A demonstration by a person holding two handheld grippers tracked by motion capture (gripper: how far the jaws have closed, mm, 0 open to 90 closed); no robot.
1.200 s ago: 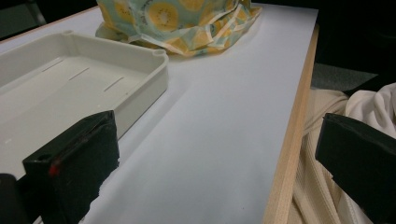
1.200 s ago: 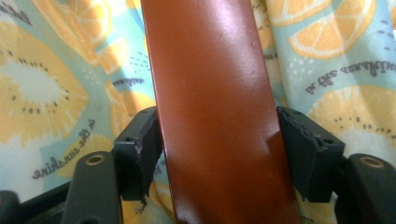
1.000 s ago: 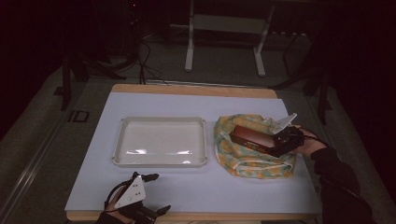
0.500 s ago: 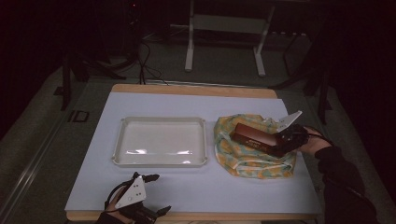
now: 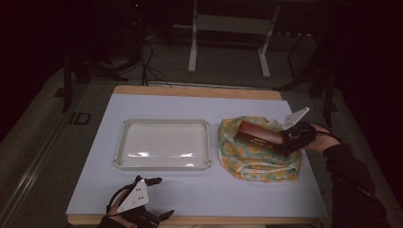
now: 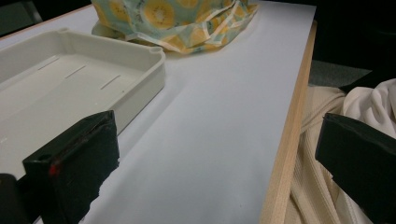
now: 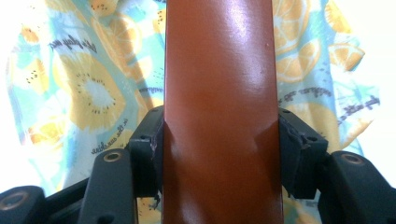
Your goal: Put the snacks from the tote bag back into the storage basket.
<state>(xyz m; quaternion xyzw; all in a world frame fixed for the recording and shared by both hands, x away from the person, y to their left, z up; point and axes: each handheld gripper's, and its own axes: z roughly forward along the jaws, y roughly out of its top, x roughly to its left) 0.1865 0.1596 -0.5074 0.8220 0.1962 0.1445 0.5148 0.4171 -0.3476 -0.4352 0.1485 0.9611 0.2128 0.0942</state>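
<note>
At the right side of the table, over the fruit-print cloth bag, my right gripper has its jaws clamped on the near end of a brown box; in the right gripper view the box runs straight away from the jaws along their own line, its sides pinched in a little where the pads press; in the high view its long axis lies slantwise, the far end pointing up and left toward the tray. I judge the box is being drawn out of the bag, its far end tilted above the cloth; whether it is quite clear of the opening I cannot tell. The white tray lies just left of the bag, and I see nothing in it; the bag's inside is hidden from me. My left gripper rests at the near edge with jaws wide apart on nothing, well away from the box; so the right hand is the one placed to carry the box leftward to the tray.
</note>
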